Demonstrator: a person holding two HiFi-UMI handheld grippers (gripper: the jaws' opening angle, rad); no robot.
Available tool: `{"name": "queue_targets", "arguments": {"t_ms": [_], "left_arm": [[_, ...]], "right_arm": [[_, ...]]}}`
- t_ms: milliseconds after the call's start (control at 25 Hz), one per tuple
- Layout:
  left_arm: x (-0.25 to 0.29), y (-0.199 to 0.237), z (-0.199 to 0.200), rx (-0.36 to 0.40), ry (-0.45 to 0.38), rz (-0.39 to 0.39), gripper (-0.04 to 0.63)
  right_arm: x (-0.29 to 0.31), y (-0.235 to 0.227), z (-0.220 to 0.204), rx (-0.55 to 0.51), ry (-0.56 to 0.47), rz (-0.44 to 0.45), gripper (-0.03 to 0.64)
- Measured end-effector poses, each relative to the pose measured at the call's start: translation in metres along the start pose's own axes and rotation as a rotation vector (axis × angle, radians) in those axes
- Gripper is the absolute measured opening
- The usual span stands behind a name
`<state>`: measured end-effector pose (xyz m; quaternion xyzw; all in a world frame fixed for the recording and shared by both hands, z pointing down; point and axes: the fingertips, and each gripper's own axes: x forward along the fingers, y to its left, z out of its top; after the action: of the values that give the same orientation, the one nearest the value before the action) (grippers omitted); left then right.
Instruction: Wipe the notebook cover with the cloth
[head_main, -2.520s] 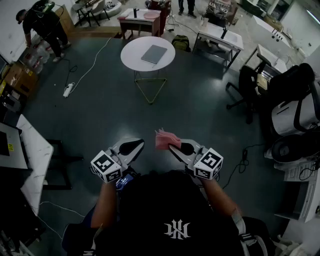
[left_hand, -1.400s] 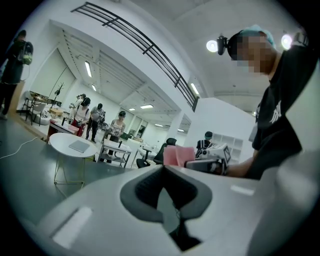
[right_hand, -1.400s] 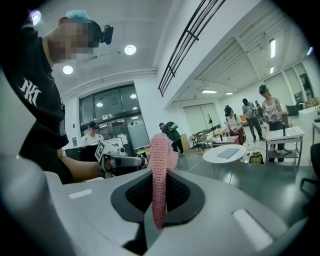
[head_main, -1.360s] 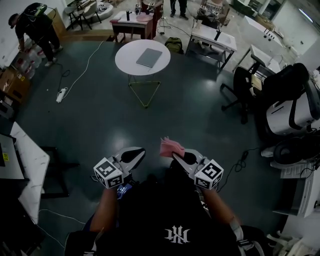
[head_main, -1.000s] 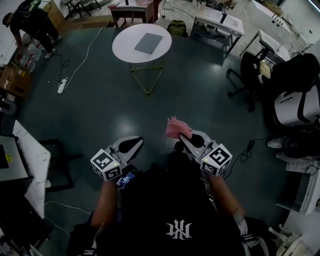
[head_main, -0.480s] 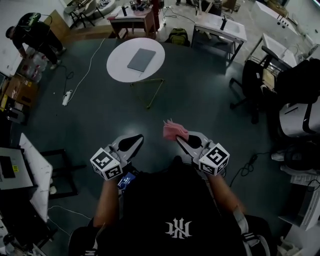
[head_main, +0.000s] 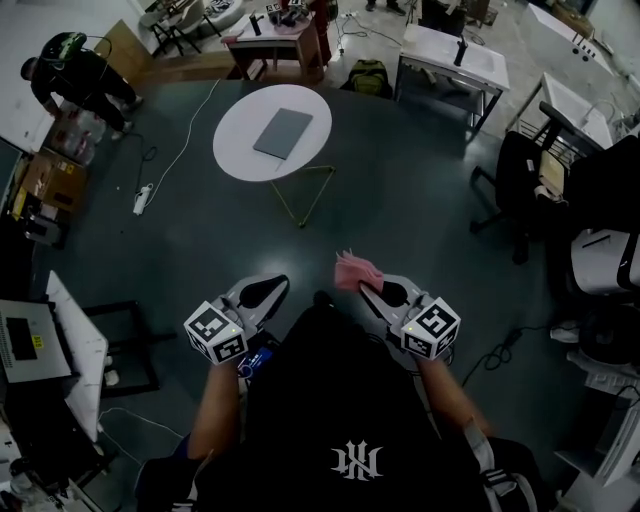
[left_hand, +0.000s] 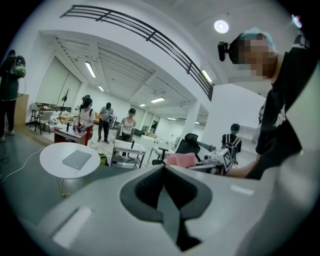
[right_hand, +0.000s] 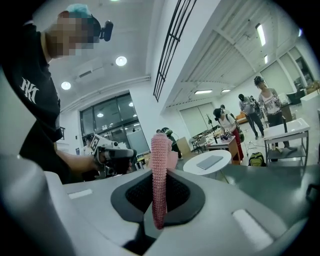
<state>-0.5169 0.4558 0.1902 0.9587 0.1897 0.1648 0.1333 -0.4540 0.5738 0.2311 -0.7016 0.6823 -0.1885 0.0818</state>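
In the head view, the flat grey notebook (head_main: 283, 133) is lying on the round white table (head_main: 235, 160), well apart from both grippers. Cardboard boxes (head_main: 45, 180) are sitting far left; their contents cannot be told. In the left gripper view, the left gripper (left_hand: 164, 167) is showing its jaws together on nothing. In the right gripper view, the right gripper (right_hand: 159, 197) is pinching the pink knitted cloth (right_hand: 160, 165) by a narrow fold. With so little clamped, it could probably slip free or bunch up when pressed on the cover.

One notebook (head_main: 283, 133), one cloth (head_main: 357, 271)
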Motion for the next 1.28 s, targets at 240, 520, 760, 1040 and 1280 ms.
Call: {"name": "queue_targets", "arguments": {"t_ms": [240, 520, 760, 1040, 1280], "left_arm": [[0.049, 0.061, 0.0, -0.044, 0.013, -0.005, 0.003], [0.129, 0.152, 0.046, -0.084, -0.021, -0.046, 0.003], [0.168, 0.251, 0.106, -0.1, -0.07, -0.035, 0.005], [0.187, 0.35, 0.128, -0.141, -0.079, 0.003, 0.003], [0.19, 0.408, 0.136, -0.18, -0.097, 0.083, 0.005]], "right_arm": [[0.026, -0.058, 0.003, 0.014, 0.043, -0.039, 0.015], [0.069, -0.155, 0.053, -0.002, 0.091, -0.1, 0.016], [0.159, -0.223, 0.118, -0.062, 0.121, -0.062, 0.015], [0.263, -0.283, 0.167, -0.121, 0.132, -0.013, 0.015], [0.332, -0.321, 0.177, -0.118, 0.183, 0.081, 0.015]]}}
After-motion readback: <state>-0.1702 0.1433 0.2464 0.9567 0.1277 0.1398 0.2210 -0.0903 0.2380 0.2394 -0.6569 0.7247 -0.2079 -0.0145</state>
